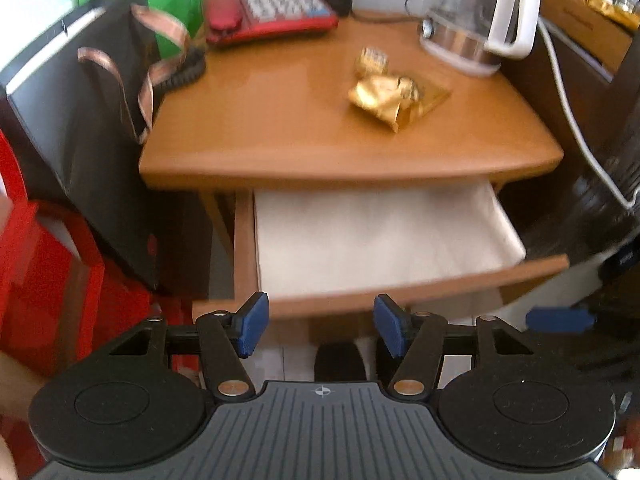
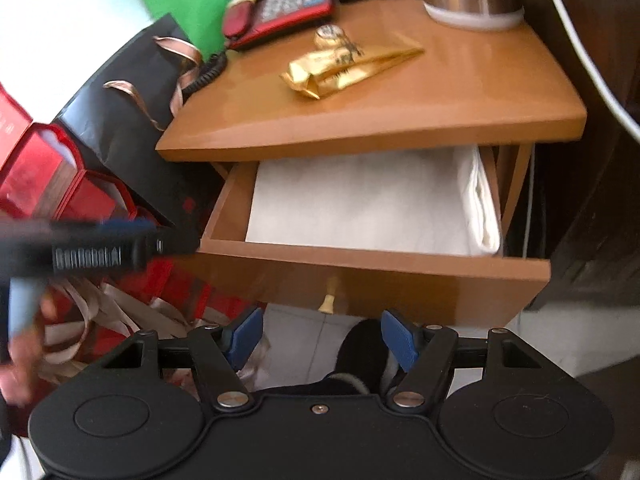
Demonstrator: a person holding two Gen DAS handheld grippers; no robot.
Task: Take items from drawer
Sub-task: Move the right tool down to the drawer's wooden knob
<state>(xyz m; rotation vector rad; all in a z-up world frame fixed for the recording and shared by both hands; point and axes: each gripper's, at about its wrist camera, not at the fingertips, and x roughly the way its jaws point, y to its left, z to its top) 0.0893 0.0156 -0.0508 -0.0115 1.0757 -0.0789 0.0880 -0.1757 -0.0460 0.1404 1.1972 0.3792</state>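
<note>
Beyond both open tongs [image 1: 320,326] [image 2: 322,338], drawer [image 2: 360,254] stands pulled out.

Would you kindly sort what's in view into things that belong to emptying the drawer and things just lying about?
Job:
drawer
white cloth in it
gold packets on the tabletop
left gripper, right gripper, both open and empty

Lying about:
red phone
kettle
black bag
red boxes
</note>
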